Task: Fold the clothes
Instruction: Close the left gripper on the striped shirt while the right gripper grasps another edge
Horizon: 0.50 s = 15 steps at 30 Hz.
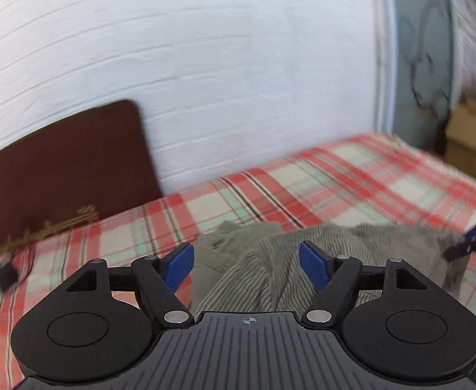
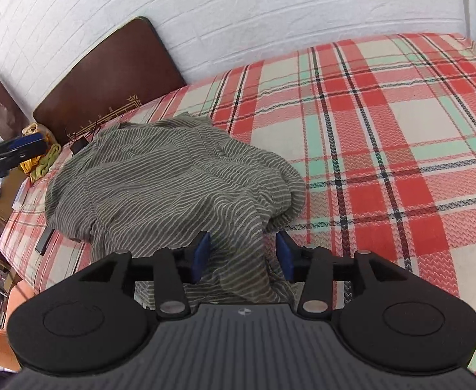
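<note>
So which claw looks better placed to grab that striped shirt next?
Probably the right claw: a fold of the striped shirt already lies between its open blue pads. The left claw is open too, hovering above the shirt on the plaid bedspread, its view blurred.

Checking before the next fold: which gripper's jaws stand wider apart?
The left gripper: its jaws gape wide over the striped garment, while the right gripper has its jaws closer together, a fold of that garment between them.
</note>
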{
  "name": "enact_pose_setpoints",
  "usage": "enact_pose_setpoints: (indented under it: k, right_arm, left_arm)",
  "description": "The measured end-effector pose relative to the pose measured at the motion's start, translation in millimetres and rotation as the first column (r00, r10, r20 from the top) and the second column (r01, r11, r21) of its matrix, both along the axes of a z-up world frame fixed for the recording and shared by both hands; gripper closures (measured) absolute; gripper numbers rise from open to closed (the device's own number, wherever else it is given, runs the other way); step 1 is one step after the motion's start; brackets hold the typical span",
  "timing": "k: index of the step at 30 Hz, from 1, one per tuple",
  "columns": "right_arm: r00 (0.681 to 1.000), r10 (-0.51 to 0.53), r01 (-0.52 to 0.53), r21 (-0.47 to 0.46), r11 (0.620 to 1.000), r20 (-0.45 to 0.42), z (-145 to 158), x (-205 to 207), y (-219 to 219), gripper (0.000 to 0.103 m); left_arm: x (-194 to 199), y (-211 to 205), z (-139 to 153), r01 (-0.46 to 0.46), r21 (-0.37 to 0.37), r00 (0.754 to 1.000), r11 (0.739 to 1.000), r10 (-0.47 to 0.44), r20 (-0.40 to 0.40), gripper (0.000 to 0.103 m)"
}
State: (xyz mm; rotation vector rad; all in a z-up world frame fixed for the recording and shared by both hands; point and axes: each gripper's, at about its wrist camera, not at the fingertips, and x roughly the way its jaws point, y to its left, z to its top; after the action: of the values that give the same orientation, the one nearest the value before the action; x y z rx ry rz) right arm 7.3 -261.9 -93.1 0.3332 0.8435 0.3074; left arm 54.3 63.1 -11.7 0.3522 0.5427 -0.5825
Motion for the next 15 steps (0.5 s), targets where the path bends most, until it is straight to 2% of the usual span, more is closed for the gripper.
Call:
enact_pose_setpoints:
  k: [3, 6, 9, 11, 12, 13, 14, 15]
  right_arm:
    - [1.0, -0.007, 0.007, -0.01, 1.0, 0.003, -1.4, -2.6, -1.5, 0.045]
    - [0.999, -0.032, 0.032, -0.01, 0.999, -0.004, -2.4, -3.3, -7.9, 0.045]
    - [0.999, -0.05, 0.05, -0.003, 0.999, -0.02, -6.2, -1.6, -13.6, 0.045]
    - [0.998, -0.047, 0.047, 0.001, 0.999, -0.029, -9.1, 0.0, -14.7, 0.045]
    - [0.998, -0.046, 0.046, 0.002, 0.999, -0.032, -10.2, 1.3, -14.7, 0.045]
    - [0.998, -0.046, 0.046, 0.003, 0.999, -0.034, -11.4, 2.7, -14.7, 0.045]
    - [0.998, -0.046, 0.046, 0.006, 0.999, -0.036, -12.2, 4.7, -14.5, 0.045]
    - [0.998, -0.046, 0.046, 0.01, 0.999, -0.039, -13.0, 6.8, -14.3, 0.045]
  left_arm:
    - [31.5, -8.0, -10.5, 0.074, 0.074, 0.996, 0.995, -0.071, -0.048, 0.02]
    - [54.7, -14.3, -28.3, 0.137, 0.107, 0.987, 0.985, -0.127, -0.1, 0.019]
    - [69.4, -18.8, -45.1, 0.139, 0.161, 0.985, 0.977, -0.12, -0.125, 0.017]
    - [75.4, -16.8, -53.5, 0.138, 0.161, 0.98, 0.977, -0.11, -0.168, 0.019]
    - [76.6, -14.1, -56.2, 0.134, 0.149, 0.976, 0.98, -0.105, -0.189, 0.029]
    - [76.2, -12.0, -57.9, 0.129, 0.139, 0.973, 0.982, -0.098, -0.208, 0.052]
    - [75.0, -10.1, -59.0, 0.121, 0.132, 0.971, 0.984, -0.089, -0.223, 0.061]
    - [73.0, -8.3, -59.5, 0.114, 0.13, 0.97, 0.985, -0.081, -0.231, 0.076]
